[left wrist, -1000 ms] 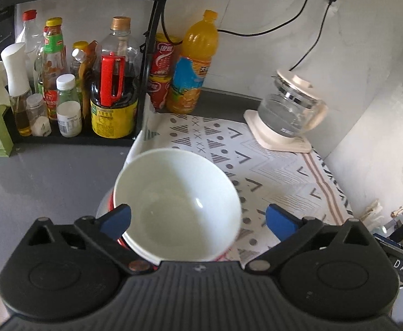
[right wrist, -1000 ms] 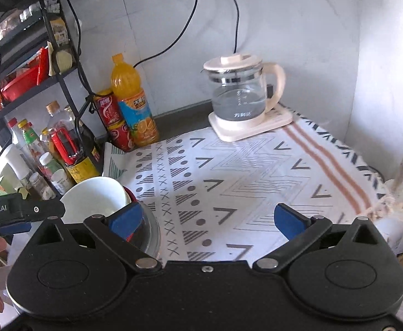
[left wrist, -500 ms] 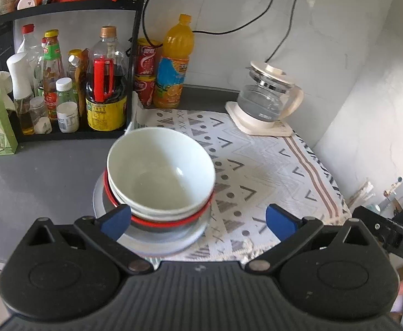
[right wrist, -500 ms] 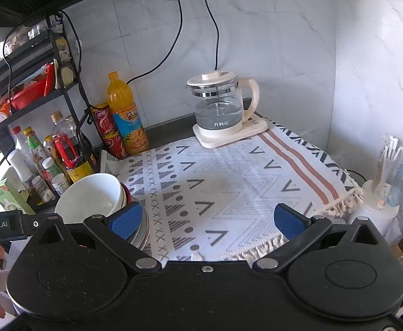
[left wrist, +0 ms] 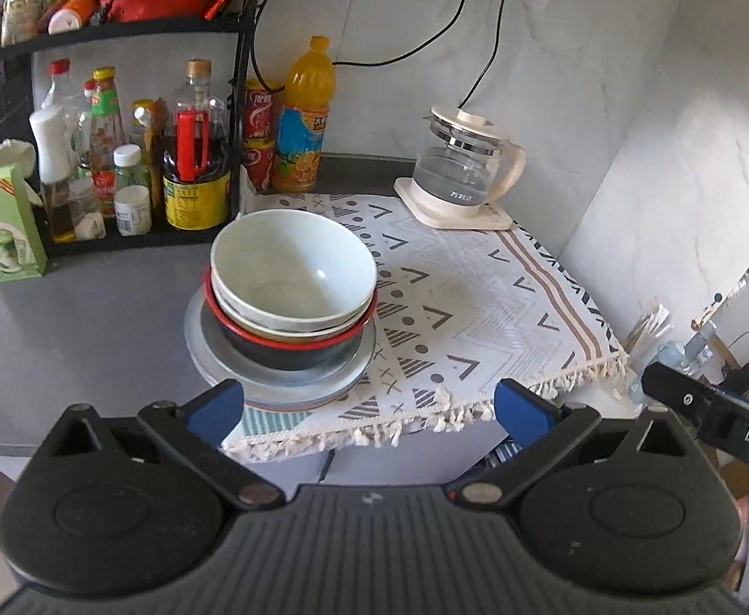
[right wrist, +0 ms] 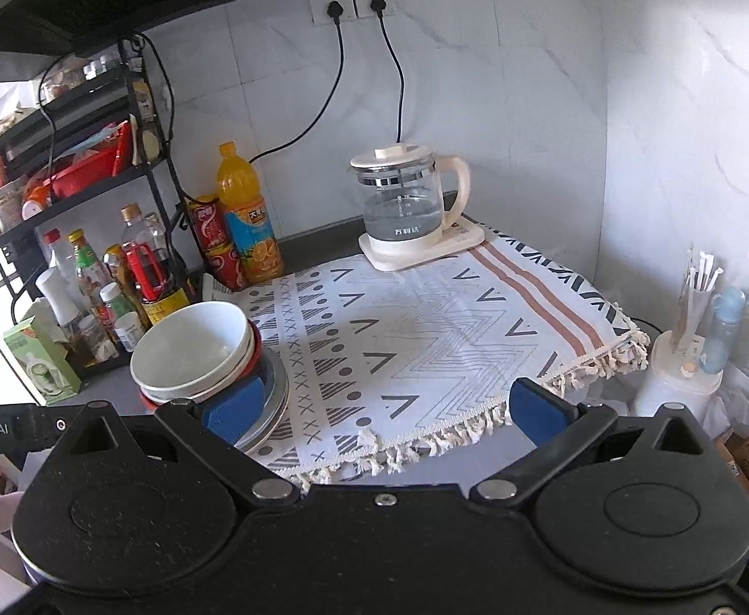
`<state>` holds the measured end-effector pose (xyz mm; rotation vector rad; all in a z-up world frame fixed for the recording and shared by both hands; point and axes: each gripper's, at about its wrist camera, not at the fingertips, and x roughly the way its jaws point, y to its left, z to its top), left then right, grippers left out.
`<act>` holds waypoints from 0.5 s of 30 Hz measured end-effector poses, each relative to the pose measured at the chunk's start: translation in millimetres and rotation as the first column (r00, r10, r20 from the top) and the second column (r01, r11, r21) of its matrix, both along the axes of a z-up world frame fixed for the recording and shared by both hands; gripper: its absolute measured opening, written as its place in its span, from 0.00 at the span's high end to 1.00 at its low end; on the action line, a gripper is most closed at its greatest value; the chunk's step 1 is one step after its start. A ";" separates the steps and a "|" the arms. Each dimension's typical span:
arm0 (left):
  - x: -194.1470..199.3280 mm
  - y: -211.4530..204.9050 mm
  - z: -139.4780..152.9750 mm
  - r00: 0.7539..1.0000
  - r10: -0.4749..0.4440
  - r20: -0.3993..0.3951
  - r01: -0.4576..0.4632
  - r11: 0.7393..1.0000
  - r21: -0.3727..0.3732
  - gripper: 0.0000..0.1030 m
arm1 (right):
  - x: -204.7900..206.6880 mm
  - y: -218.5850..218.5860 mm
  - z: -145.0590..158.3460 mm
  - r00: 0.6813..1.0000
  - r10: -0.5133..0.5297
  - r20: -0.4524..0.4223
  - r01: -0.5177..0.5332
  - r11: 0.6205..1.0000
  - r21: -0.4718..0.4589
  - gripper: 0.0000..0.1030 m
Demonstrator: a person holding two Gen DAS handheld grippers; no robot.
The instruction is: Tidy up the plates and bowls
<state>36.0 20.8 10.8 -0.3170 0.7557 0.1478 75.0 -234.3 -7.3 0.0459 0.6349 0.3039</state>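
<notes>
Left wrist view: both hand-held grippers gape wide, empty. White bowl tops a nested stack on plates straddling the tablecloth edge; a nudge could topple it.

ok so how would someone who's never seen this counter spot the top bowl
Find the patterned cloth; at its left edge a stack sits on grey plates. The top bowl is plain white, nested above a red-rimmed black bowl.
</notes>
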 end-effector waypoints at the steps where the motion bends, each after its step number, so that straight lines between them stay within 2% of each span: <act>1: -4.4 0.0 1.1 1.000 0.004 0.001 -0.004 1.000 0.004 0.00 | -4.1 -0.3 0.6 1.000 0.001 0.000 -0.001 1.000 0.001 0.00; 15: -52.2 -8.9 17.2 0.999 -0.038 0.020 0.036 0.998 0.057 0.00 | -50.1 -1.9 12.3 1.000 0.003 0.006 -0.003 0.999 -0.045 0.00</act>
